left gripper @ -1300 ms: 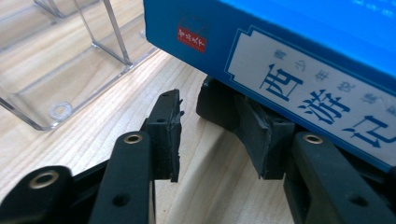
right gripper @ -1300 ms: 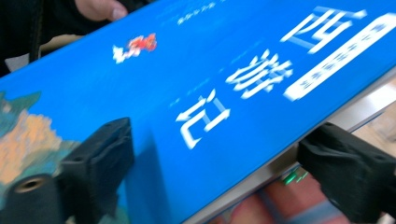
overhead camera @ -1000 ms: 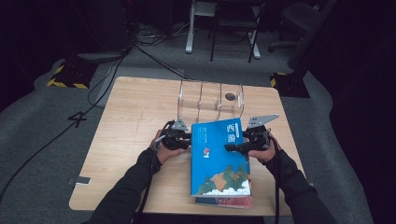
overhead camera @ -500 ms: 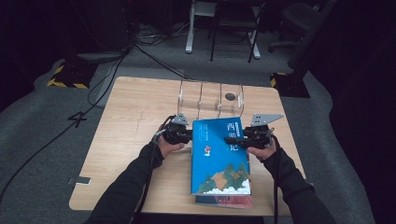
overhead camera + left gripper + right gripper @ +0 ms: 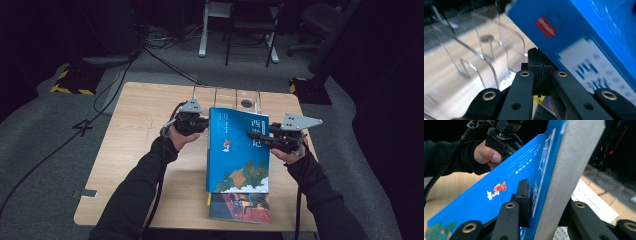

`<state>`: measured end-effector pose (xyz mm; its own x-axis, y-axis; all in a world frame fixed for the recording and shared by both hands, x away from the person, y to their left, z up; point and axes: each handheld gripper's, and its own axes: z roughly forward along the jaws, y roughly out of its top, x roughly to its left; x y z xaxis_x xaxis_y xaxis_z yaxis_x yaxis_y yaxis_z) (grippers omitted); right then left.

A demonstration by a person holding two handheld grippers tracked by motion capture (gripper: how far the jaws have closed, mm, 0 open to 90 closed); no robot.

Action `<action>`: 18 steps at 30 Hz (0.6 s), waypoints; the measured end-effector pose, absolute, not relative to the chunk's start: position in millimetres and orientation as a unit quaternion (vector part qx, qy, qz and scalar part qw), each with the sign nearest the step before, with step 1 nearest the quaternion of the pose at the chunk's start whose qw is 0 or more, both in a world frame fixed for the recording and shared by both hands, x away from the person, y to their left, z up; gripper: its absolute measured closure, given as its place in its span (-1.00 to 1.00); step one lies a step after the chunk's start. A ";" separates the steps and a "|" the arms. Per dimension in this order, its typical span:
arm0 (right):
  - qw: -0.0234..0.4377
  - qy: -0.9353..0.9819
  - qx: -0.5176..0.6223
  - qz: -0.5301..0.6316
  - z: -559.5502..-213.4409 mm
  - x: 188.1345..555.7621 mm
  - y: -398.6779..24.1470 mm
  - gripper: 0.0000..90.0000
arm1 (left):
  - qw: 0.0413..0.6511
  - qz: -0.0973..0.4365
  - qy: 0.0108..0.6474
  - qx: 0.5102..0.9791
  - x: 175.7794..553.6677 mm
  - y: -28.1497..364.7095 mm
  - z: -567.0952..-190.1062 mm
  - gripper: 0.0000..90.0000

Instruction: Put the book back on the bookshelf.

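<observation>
The left gripper (image 5: 202, 123) and right gripper (image 5: 260, 135), jaws just closed, clamp the blue book (image 5: 237, 150) by its opposite edges, raised over a second book (image 5: 241, 207) on the desk (image 5: 135, 150). Keep both grips level; steer toward the clear acrylic rack (image 5: 225, 97) at twelve o'clock.

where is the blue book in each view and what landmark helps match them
High view: the blue book is at centre, tilted up off a second book, between the two hand-held grippers.
Left gripper view: upper right, its back cover above the shut jaws.
Right gripper view: centre, front cover and page edge clamped between the jaws.
Shared landmark: the clear acrylic stand behind the book.
</observation>
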<state>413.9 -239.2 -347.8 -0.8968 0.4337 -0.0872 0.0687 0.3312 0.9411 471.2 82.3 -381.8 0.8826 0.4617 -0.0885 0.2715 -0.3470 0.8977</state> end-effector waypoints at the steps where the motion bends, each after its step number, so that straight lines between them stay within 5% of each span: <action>1: 0.170 0.796 0.151 0.561 -345.1 412.0 -239.6 0.62 | 0.530 0.090 0.221 0.814 469.6 83.1 -375.2 1.00; 18: 0.206 0.788 0.097 0.572 -322.3 368.5 -247.9 0.64 | 0.543 0.137 0.165 0.812 416.9 72.3 -326.0 1.00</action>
<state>368.5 -247.9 -322.3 -0.8964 0.3881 -0.2140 -0.0836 0.3260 0.9417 416.9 72.3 -326.0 0.9082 0.4163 0.0431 0.1192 -0.3561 0.9268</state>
